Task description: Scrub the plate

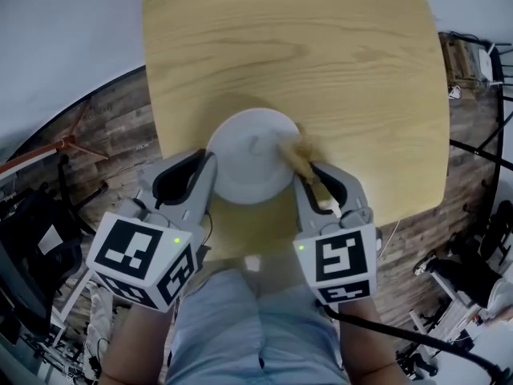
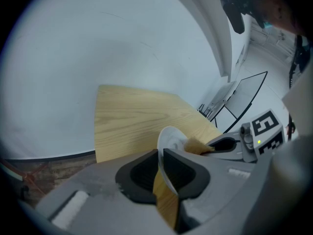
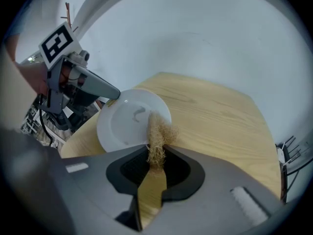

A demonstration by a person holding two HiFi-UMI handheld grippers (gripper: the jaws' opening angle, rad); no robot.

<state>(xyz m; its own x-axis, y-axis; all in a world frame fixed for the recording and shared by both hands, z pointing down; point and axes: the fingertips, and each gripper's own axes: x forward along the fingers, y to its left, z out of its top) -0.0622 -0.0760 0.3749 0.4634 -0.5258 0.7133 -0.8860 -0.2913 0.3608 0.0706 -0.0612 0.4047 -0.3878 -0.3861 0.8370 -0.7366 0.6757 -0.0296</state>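
A white plate [image 1: 250, 167] lies on the light wooden table [image 1: 321, 54] near its front edge, with a small grey smear [image 3: 138, 113] in its well. My left gripper [image 1: 207, 171] is shut on the plate's left rim; in the left gripper view the plate [image 2: 169, 140] runs edge-on between the jaws [image 2: 160, 166]. My right gripper [image 1: 319, 184] is shut on a tan fibrous scrubber [image 1: 298, 157], whose frayed end rests on the plate's right rim. In the right gripper view the scrubber [image 3: 157, 138] sticks up from the gripper [image 3: 156, 163] over the plate [image 3: 122, 124].
The table's front edge [image 1: 264, 247] runs just under both grippers, above the person's legs in light trousers [image 1: 256, 327]. Dark plank floor with cables and equipment [image 1: 48, 231] surrounds the table. Bare wood stretches beyond the plate.
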